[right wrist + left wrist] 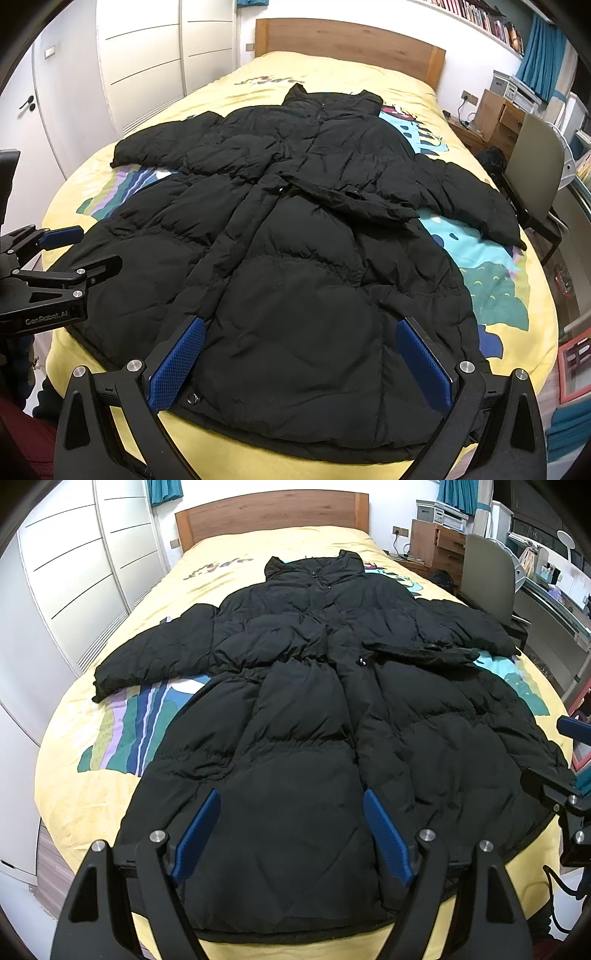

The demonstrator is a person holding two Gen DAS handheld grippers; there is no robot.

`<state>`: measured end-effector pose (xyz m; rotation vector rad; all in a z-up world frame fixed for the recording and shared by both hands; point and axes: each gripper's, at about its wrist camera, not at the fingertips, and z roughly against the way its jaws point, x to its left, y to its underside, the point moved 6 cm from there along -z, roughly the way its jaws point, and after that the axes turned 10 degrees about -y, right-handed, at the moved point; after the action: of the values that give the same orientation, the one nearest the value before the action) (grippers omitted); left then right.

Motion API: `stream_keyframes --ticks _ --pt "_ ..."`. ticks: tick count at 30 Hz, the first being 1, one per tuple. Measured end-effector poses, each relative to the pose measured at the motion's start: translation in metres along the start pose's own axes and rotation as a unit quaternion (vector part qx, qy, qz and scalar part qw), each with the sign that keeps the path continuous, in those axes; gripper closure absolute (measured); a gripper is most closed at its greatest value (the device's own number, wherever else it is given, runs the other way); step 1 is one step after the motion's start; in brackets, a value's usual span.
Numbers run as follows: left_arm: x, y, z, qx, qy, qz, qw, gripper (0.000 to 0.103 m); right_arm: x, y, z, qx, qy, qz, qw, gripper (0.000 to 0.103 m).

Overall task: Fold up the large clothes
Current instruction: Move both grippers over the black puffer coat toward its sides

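A long black puffer coat (303, 686) lies front up and spread flat on the yellow bedspread (85, 709), collar at the far end and hem toward me. Both sleeves stick out sideways. A loose belt (343, 199) lies across the waist. My left gripper (291, 797) is open over the hem's left part, its blue pads (201, 834) wide apart with only coat surface below them. The right gripper (299, 325) is open too, over the hem's right part (295, 424). Each gripper shows at the other view's edge: the left gripper (88, 249), the right gripper (554, 753).
The bed has a wooden headboard (273, 513). White wardrobe doors (74, 572) run along the left side. On the right stand a chair (532, 166), a wooden drawer unit (495, 118) with a printer on top, and a desk (554, 579).
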<state>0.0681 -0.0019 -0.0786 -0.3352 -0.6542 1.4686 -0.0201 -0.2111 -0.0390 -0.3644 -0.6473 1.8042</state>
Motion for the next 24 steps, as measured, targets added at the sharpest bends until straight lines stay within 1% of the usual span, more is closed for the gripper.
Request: stream_keyframes --ticks 15,24 --pt "-0.0013 0.0006 -0.0027 0.001 0.003 -0.002 1.0 0.024 0.0018 -0.0001 -0.0049 0.009 -0.001 0.004 1.0 0.002" --pt "-0.0077 0.0017 -0.0075 0.011 0.01 -0.009 0.9998 0.024 0.0016 0.0004 -0.0046 0.011 0.0 0.005 1.0 0.002"
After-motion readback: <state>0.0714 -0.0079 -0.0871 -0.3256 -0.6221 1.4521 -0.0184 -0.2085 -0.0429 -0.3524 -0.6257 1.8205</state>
